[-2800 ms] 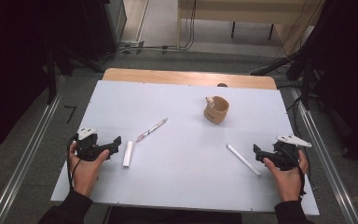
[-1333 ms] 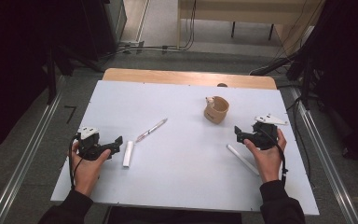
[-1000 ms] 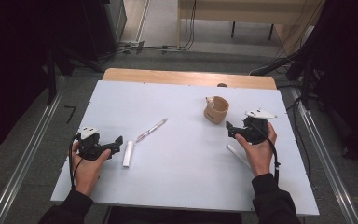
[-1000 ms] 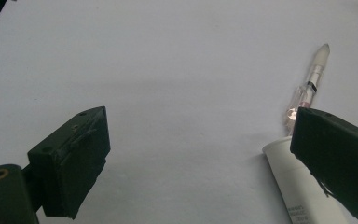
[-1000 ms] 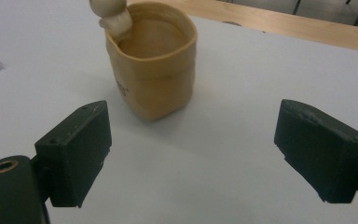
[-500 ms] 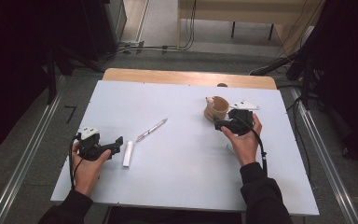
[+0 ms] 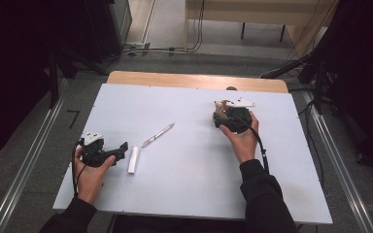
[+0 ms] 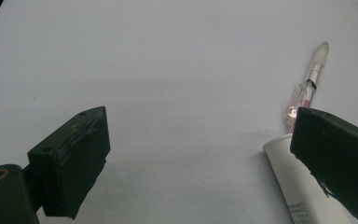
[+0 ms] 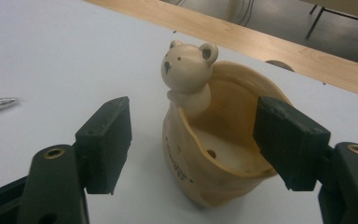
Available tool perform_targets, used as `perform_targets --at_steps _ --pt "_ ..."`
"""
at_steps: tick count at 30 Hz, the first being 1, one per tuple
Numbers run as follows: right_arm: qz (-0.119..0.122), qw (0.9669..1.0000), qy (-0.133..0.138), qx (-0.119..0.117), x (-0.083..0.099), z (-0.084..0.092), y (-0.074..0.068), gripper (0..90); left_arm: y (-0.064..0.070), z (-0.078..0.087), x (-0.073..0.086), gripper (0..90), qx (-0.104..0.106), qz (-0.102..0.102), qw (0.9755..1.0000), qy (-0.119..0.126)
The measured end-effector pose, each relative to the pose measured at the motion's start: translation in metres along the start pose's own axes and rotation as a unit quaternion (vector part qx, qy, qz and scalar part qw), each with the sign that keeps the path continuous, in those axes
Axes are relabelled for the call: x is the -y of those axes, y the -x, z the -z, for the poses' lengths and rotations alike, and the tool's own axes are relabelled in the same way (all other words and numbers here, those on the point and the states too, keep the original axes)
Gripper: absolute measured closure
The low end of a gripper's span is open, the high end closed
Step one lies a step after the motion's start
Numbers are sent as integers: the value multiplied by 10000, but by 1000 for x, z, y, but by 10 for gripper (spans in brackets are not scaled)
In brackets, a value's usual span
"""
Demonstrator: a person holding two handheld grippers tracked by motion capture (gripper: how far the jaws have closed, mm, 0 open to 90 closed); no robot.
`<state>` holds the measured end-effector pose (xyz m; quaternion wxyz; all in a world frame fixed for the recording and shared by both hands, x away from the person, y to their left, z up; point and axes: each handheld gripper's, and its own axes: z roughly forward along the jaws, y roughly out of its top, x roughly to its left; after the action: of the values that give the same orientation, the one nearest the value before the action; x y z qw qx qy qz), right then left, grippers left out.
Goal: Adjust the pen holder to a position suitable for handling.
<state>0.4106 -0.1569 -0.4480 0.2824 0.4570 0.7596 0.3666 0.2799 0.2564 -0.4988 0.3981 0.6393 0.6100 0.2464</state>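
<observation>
**Right gripper arrives at the bear cup**

Since the earlier frames the right gripper (image 7: 217,118) has crossed from the table's (image 7: 184,194) right edge up to the cup (image 9: 219,154), its jaws just narrowing; they now straddle the cup, with one jaw at the far rim and the other clear of the near wall. The cup stands upright near the far right corner, mouth up, with the bear head at its rim. The left gripper (image 7: 122,148) rests near the left edge, jaws wide and empty, beside the tube (image 8: 298,196) and pen (image 8: 307,84).

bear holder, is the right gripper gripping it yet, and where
Not yet. The right gripper has been closing around the bear holder, but its pads still stand off it.
</observation>
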Motion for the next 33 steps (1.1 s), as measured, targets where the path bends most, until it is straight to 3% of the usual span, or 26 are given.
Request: perform_targets --at_steps 5,6,12,20,22,33 --pt "-46 10000 24 60 -4 -10 -3 355 -1 0 0 55 3 8 10000 10" --pt "-70 9999 -51 71 -6 -15 -4 401 -1 0 0 55 -2 10 10000 9" --pt "-49 9997 -253 57 -8 -29 -7 481 -1 0 0 55 2 6 10000 4" --pt "-124 9995 -272 83 -8 -34 -6 593 -2 0 0 55 11 19 10000 0" --pt "-219 9995 -244 -21 -7 -34 -2 628 -2 0 0 55 8 12 10000 -12" --pt "-75 9995 -284 -105 -7 -30 -5 634 -1 0 0 55 8 1 10000 -21"
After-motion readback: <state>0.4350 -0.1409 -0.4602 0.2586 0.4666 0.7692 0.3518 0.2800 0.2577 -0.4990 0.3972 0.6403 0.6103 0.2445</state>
